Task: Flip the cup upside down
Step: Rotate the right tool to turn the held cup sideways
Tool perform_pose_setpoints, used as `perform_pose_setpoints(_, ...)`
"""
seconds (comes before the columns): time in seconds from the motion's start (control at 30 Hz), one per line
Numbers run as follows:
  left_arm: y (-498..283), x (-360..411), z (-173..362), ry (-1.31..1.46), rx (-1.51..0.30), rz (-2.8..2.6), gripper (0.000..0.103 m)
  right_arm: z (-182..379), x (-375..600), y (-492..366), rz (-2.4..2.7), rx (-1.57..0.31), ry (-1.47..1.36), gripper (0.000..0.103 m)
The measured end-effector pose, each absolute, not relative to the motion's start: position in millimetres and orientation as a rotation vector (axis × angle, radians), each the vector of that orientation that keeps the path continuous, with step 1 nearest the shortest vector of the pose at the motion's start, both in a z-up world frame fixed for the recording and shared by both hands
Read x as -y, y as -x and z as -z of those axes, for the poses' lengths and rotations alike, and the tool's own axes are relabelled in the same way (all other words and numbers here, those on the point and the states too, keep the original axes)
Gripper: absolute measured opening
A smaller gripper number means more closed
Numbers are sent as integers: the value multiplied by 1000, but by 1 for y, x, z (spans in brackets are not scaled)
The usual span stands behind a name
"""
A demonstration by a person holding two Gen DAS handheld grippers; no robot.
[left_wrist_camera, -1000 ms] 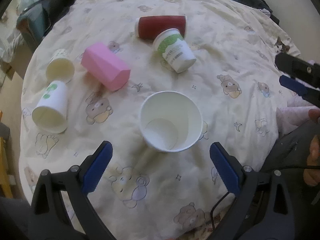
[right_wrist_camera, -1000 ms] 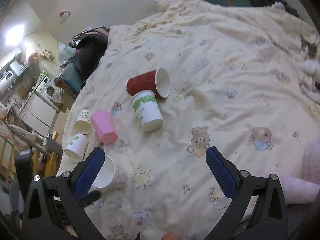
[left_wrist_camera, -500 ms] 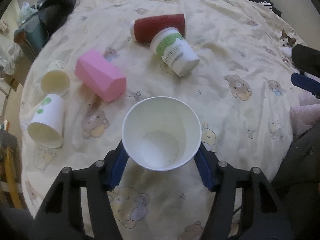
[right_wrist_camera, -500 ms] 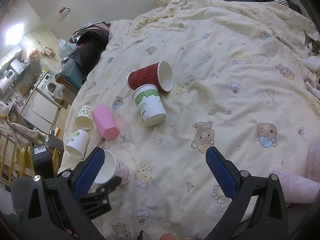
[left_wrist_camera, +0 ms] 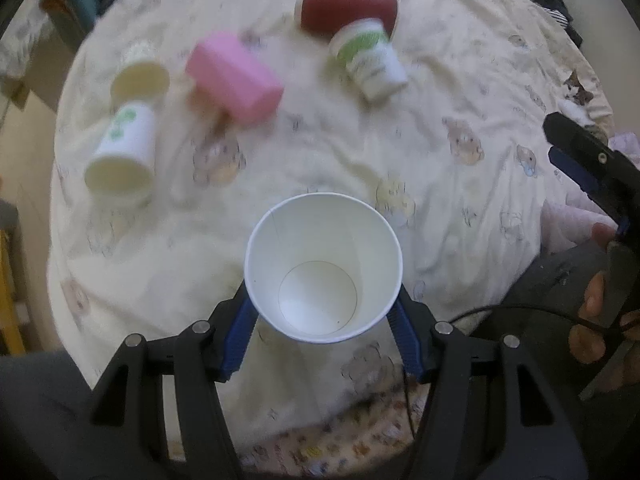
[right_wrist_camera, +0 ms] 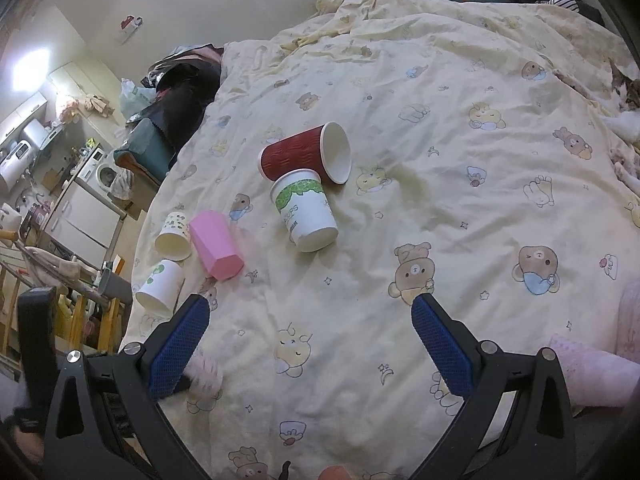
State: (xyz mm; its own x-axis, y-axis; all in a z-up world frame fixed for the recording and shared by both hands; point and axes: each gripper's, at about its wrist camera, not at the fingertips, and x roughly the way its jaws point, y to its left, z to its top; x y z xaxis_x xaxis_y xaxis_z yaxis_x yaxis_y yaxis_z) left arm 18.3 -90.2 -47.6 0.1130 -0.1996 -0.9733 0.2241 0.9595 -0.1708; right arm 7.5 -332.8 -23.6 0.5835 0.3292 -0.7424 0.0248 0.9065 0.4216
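A white paper cup (left_wrist_camera: 323, 266) with its mouth toward the camera is held between the blue pads of my left gripper (left_wrist_camera: 322, 320), which is shut on it and holds it above the bear-print quilt (left_wrist_camera: 400, 152). In the right wrist view only a blurred pale part of this cup (right_wrist_camera: 206, 374) shows behind the left finger. My right gripper (right_wrist_camera: 310, 336) is open and empty above the quilt; it also shows at the right edge of the left wrist view (left_wrist_camera: 580, 168).
Several cups lie on their sides on the quilt: a red one (right_wrist_camera: 306, 154), a white one with a green band (right_wrist_camera: 306, 210), a pink one (right_wrist_camera: 216, 246) and two small white ones (right_wrist_camera: 160, 288) (right_wrist_camera: 174, 234). The bed's left edge drops to a cluttered floor.
My left gripper closed on the white cup and lifted it off the quilt toward the camera. The right gripper stayed open and moved only slightly.
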Motion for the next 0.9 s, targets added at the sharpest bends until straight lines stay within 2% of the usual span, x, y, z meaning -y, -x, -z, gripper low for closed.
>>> perform_pose_setpoints(0.17, -31, 89, 76, 36, -1515, 259, 59, 21, 327, -7, -193, -937, -397, 103)
perform_pose_setpoints(0.63, -76, 104, 97, 64, -1483, 208, 59, 26, 329, -11, -209, -955, -421, 103)
perform_pose_setpoints(0.7, -77, 106, 101, 53, -1494, 214, 63, 27, 329, -10, -207, -955, -417, 103)
perform_pose_setpoints(0.73, -77, 108, 103, 45, -1509, 211, 69, 27, 330, -10, -205, -955, -419, 103)
perform_pose_setpoints(0.8, -77, 107, 102, 54, -1504, 208, 72, 28, 331, -11, -199, -957, -426, 103)
perform_pose_setpoints(0.87, -78, 105, 100, 51, -1496, 199, 82, 29, 330, -12, -196, -963, -427, 103)
perform_pose_setpoints(0.9, -78, 103, 99, 55, -1492, 198, 82, 29, 330, -12, -196, -963, -425, 103)
